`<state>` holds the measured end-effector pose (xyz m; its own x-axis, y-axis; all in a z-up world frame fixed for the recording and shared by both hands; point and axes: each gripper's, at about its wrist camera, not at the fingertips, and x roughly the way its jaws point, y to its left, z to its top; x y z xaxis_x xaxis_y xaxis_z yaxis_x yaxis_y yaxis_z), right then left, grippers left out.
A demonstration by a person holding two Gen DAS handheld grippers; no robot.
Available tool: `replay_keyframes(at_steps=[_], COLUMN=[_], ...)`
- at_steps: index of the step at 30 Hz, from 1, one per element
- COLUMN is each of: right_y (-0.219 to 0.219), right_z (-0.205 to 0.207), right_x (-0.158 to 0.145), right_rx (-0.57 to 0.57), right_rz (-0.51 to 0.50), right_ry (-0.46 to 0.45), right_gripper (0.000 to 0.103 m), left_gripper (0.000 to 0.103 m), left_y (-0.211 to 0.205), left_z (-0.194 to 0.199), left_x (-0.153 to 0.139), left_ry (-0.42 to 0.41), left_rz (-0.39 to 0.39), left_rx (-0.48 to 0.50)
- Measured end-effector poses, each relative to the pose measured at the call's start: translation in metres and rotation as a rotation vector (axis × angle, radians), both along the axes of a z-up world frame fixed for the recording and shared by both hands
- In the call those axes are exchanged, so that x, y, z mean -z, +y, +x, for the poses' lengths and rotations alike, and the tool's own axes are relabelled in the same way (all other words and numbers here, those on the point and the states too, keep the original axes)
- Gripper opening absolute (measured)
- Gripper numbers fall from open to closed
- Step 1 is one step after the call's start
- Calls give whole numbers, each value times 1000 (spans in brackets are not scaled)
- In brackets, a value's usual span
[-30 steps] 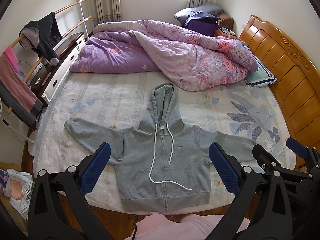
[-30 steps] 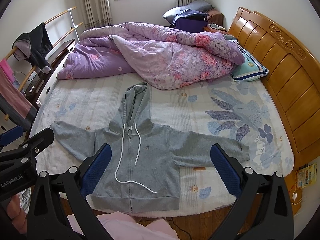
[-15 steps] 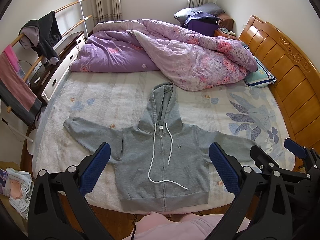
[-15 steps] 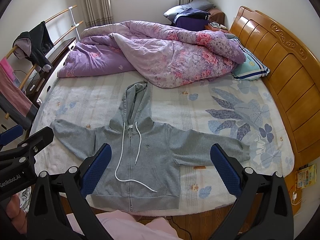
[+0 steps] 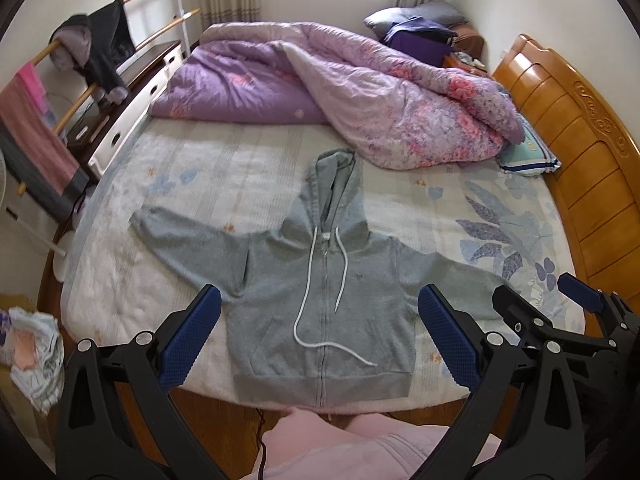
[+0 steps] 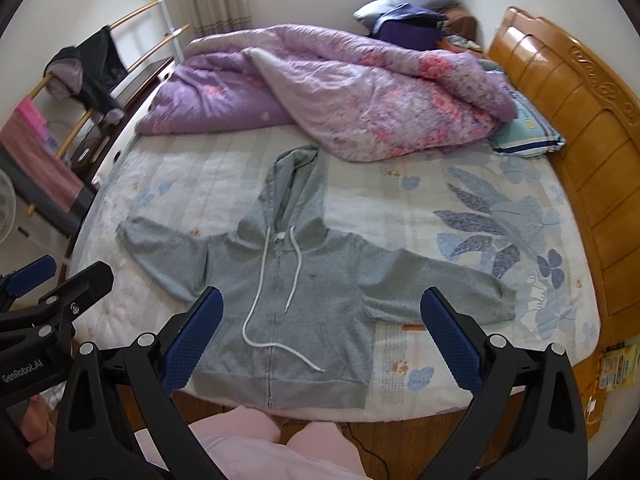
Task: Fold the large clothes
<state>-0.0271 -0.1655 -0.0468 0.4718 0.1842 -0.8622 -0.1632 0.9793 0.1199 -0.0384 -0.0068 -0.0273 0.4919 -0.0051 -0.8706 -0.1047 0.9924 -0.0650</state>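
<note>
The grey hoodie point(image 5: 320, 304) is spread flat, hood toward 12 o'clock; both the left gripper point(image 5: 318, 336) and the right gripper point(image 6: 320, 336) are held agape above it, seemingly equidistant.

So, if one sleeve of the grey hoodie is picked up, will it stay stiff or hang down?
The grey hoodie is probably floppy: it lies flat and creased on the bed, so a lifted sleeve should droop and drag the body along. The fleece looks thick, so it seems fairly heavy for cloth. The white drawstring lies loose and may swing or slide.
</note>
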Motion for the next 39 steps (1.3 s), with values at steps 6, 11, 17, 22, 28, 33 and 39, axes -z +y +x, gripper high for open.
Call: replay_keyframes(at_steps=[6, 11, 17, 22, 28, 33, 39], right_y=[17, 44, 80, 119, 171, 217, 268], right_z=[2, 5, 9, 19, 41, 70, 117], right_x=[16, 33, 38, 47, 75, 105, 150], right_rx=[-141, -270, -366, -363, -300, -269, -267], right_rz=[26, 13, 7, -13, -40, -54, -88], right_ry=[80, 143, 178, 193, 245, 305, 330], right_gripper=[96, 96, 96, 95, 69, 56, 38], left_gripper=[98, 98, 98, 98, 98, 98, 98], left_y=[14, 38, 83, 129, 201, 267, 336], left_z=[-21, -41, -54, -49, -20, 12, 74], left_x=[14, 29, 44, 59, 87, 118, 178], left_ry=[75, 142, 172, 200, 250, 284, 336], left_rz=[-21, -43, -93, -146, -196, -220, -223], left_rx=[-114, -237, -342, -380, -368, -364, -315])
